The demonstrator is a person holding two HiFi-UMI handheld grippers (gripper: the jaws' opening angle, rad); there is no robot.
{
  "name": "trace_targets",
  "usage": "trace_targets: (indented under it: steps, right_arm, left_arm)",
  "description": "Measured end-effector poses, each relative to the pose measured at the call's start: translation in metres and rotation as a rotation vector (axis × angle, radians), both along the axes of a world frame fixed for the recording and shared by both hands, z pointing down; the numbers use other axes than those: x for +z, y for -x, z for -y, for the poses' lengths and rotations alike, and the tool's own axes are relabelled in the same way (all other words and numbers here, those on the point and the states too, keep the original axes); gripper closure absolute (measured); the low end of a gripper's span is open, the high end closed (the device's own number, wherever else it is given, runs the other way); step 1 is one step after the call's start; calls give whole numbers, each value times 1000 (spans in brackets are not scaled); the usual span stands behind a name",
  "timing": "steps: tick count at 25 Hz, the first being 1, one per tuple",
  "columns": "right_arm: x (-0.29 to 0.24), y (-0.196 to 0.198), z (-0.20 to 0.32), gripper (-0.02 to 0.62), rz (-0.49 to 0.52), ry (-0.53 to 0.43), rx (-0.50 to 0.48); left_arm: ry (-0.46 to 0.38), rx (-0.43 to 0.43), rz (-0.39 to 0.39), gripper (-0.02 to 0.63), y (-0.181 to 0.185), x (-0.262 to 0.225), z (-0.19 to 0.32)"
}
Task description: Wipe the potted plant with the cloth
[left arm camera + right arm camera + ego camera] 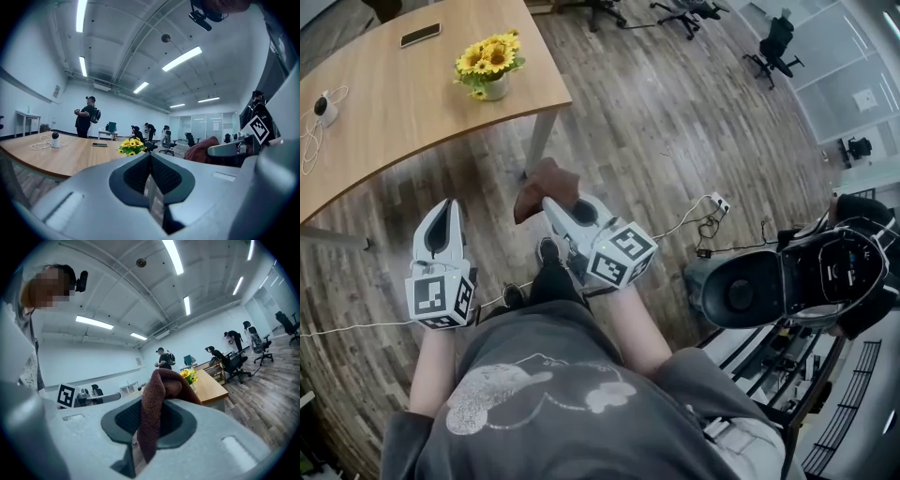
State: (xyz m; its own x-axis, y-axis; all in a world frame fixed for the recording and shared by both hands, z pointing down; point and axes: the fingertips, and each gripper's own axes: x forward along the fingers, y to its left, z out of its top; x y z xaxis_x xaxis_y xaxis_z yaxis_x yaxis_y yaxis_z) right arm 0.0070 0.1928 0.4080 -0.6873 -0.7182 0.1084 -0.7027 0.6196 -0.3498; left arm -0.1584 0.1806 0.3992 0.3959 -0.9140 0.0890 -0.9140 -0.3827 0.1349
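The potted plant [490,64], yellow flowers in a small white pot, stands near the right end of the wooden table [394,112]; it also shows in the left gripper view as the plant [131,146] and in the right gripper view as the plant [188,375]. My right gripper [551,199] is shut on a brown cloth [544,187], which hangs over its jaws as the cloth [157,404]. My left gripper [443,217] is shut and holds nothing. Both grippers hang over the floor, short of the table's near edge.
A phone [420,35] and a small white camera with a cable [325,110] lie on the table. Table legs [540,141] stand just beyond the grippers. A power strip and cables [712,211] lie on the floor to the right, near a black machine [806,277]. People stand at far desks.
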Motion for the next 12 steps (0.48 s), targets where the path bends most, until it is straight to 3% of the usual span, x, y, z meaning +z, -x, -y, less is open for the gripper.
trace_targets:
  steps: [12]
  right_arm:
    - [11, 2, 6, 537, -53, 13, -24]
  left_arm:
    - [9, 14, 1, 588, -3, 4, 2]
